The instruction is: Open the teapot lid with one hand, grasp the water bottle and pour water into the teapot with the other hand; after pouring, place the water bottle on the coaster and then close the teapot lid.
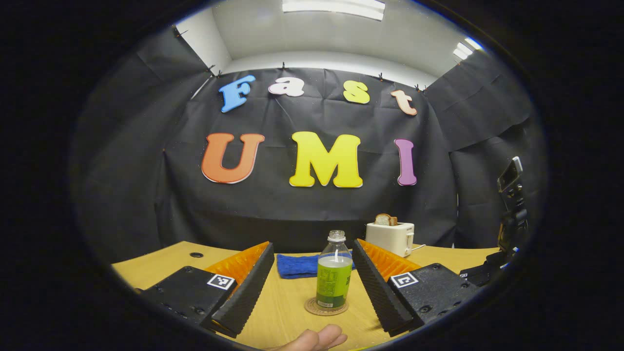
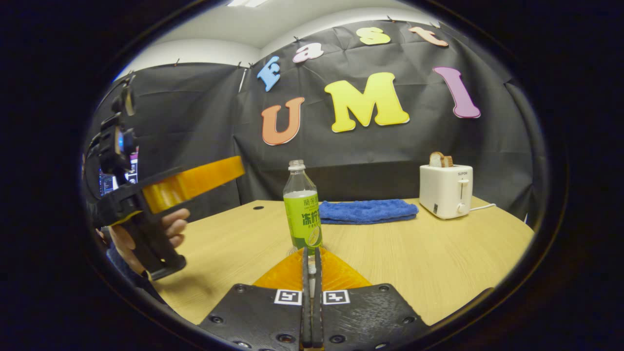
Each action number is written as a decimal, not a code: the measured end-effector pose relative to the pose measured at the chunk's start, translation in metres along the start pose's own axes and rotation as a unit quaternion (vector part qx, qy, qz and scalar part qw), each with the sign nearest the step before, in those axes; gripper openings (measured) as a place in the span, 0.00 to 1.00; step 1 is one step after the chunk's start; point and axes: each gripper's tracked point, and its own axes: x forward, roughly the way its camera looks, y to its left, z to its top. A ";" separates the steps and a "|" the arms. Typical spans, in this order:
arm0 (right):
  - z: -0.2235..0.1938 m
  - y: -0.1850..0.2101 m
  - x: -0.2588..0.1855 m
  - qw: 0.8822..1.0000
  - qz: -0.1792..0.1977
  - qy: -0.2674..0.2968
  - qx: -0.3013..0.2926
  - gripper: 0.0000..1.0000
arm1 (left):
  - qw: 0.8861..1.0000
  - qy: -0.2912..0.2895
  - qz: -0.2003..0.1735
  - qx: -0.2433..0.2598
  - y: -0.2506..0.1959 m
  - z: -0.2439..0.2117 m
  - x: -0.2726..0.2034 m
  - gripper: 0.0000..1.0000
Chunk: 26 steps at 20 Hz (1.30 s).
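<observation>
A pale wooden desk (image 2: 438, 273) carries the non-task things. Far back on it, toward the right, stands a white toaster (image 2: 445, 190) with slices of bread (image 2: 440, 159) sticking up out of its slot (browned crust showing), and a white cord (image 2: 482, 207) trails from its right side along the desk. Just left of the toaster, also at the far edge, lies a folded blue towel (image 2: 368, 210), flat and apart from the toaster. A small dark round hole (image 2: 258, 207) sits in the desk top at the far left. In the left gripper view, a dark stand holding a phone-like device (image 1: 510, 174) rises at the right edge.
</observation>
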 end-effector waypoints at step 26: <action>0.086 -0.023 -0.088 0.997 -0.055 -0.050 -0.032 0.92 | 0.990 0.060 0.126 -0.007 0.027 0.033 -0.128 1.00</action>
